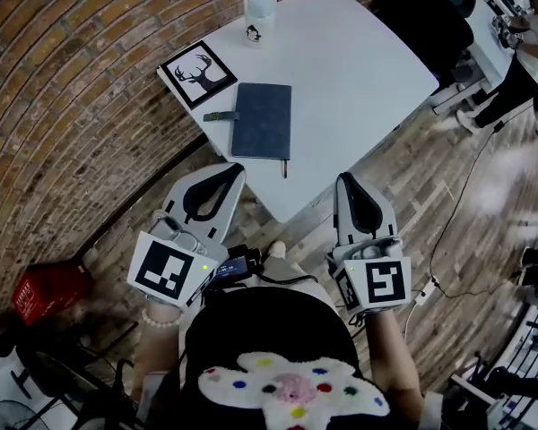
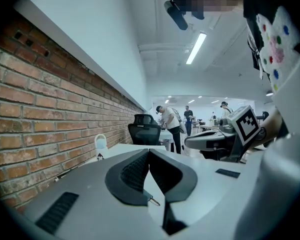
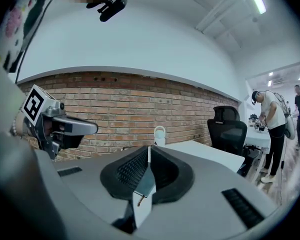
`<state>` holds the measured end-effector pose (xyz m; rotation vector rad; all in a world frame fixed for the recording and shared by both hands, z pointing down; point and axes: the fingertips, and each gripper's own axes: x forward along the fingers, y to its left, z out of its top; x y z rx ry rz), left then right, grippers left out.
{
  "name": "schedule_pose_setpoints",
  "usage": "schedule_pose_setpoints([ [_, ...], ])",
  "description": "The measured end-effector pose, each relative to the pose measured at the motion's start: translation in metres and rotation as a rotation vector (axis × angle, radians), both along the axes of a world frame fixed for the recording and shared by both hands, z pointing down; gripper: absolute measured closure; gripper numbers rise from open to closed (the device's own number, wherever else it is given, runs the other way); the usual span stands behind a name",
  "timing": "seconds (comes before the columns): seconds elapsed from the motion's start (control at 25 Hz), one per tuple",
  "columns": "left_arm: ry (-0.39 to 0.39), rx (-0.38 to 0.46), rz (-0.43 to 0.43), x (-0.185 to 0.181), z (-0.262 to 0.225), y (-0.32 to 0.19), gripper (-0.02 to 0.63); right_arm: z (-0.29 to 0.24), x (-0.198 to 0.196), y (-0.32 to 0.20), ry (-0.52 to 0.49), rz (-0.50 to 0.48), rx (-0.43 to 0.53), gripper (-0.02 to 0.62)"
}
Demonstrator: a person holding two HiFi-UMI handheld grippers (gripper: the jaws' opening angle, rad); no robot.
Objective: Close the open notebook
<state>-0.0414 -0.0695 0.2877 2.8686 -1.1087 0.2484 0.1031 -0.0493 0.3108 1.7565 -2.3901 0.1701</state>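
On the white square table [image 1: 359, 70], toward its near edge, the dark blue hardcover notebook [image 1: 261, 120] lies flat with its cover shut. A short dark strap tab [image 1: 218, 116] projects from its left edge. A thin stick [image 1: 284, 168] at its lower right corner is possibly a pen; too small to confirm. A black-framed deer print [image 1: 198, 73] lies just beside it. Left gripper [image 1: 236, 167] and right gripper [image 1: 348, 179]: jaws pressed together, nothing between, both off the table, clear of the notebook.

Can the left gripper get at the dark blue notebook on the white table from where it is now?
Probably yes. The left gripper hangs by the near edge of the table, and the notebook lies close to that edge with nothing between them. Its jaws are shut, so they would have to open for a grip.
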Motion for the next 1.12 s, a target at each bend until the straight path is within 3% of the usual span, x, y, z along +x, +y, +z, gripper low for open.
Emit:
schedule_pose_setpoints([
  [0.4, -0.01, -0.004, 0.023, -0.001, 0.005, 0.002, 0.588, -0.004, -0.014, 0.002, -0.007, 0.012, 0.005, 0.555],
  [1.0, -0.005, -0.001, 0.039, -0.003, 0.007, 0.0, 0.588, 0.011, -0.01, 0.009, 0.025, 0.042, -0.078, 0.555],
  [1.12, -0.01, -0.003, 0.041, -0.003, 0.009, -0.001, 0.588, 0.005, -0.01, 0.006, 0.015, 0.046, -0.029, 0.555],
])
